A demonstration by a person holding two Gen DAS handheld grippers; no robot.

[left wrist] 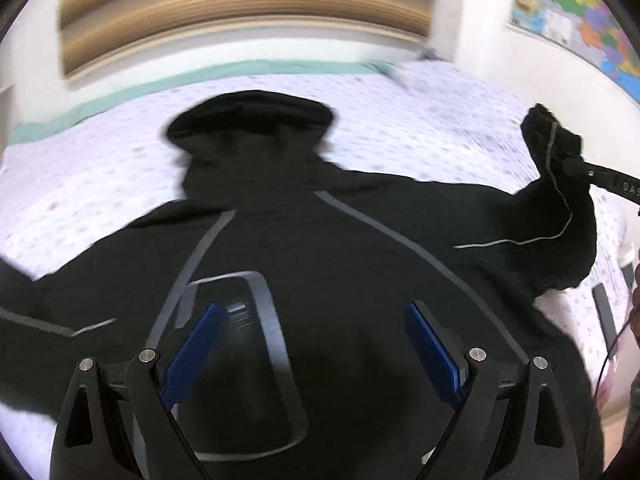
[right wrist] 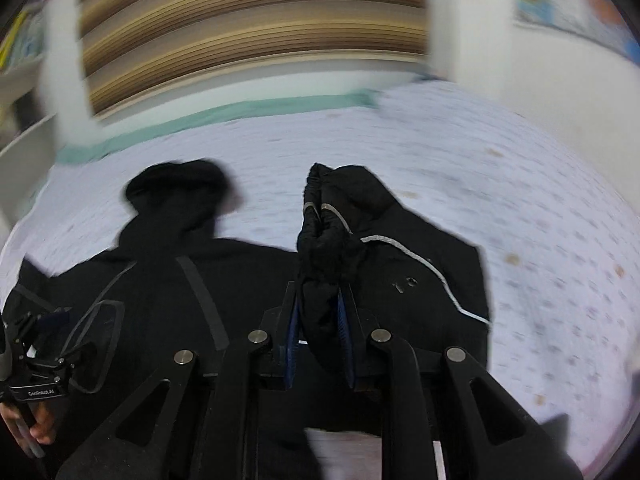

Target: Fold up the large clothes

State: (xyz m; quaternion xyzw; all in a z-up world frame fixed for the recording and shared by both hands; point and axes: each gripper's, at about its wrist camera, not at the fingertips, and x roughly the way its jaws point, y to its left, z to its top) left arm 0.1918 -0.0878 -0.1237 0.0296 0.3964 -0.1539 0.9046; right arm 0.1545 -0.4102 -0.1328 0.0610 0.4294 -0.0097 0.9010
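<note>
A black hooded jacket lies spread on a bed covered with a pale speckled sheet, its hood toward the far edge and its body running from far to near. The right gripper is clenched on the bunched cuff of the right sleeve, the cloth pinched between the blue pads and lifted off the bed. In the left wrist view that raised sleeve stands at the far right of the garment, with the right gripper's fingers reaching in from the right edge. The left gripper hangs released over the jacket's lower middle, fingers spread wide with nothing between them, only the grey outlined panel lying below.

The held sleeve lies to the right of the jacket's body, so the fold likely turns on carrying it leftward across the chest. The right hand has it; the left is nearer the opposite sleeve, which trails off to the left.
</note>
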